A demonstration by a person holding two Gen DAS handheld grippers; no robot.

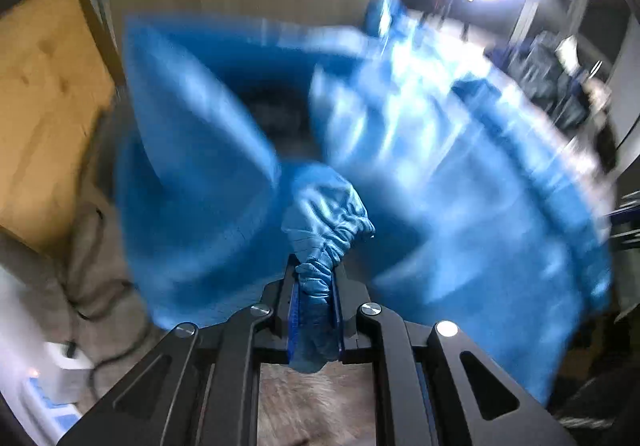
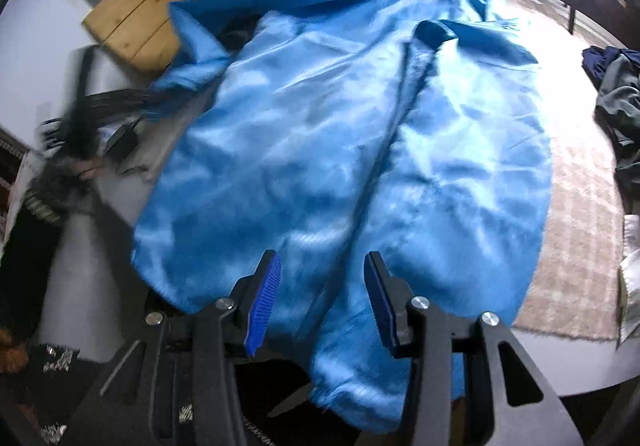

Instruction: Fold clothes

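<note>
A shiny blue garment [image 2: 320, 125] lies spread over a grey table [image 2: 92, 254], its collar at the far end. In the left wrist view the same garment [image 1: 440, 165] hangs blurred and lifted. My left gripper [image 1: 316, 270] is shut on its gathered elastic cuff [image 1: 332, 221], which bunches up between the blue pads. My right gripper [image 2: 322, 266] hovers over the garment's near hem with its jaws apart. The ribbed blue pads [image 2: 264, 302] show bare, with no cloth pressed between them.
A wooden board [image 2: 152, 17] leans at the far left. A black adapter with cables [image 2: 122, 141] lies on the table's left side. A pale rug [image 2: 580, 205] covers the right, with a pile of dark clothes [image 2: 616, 105] at its edge. Bright light glares top right.
</note>
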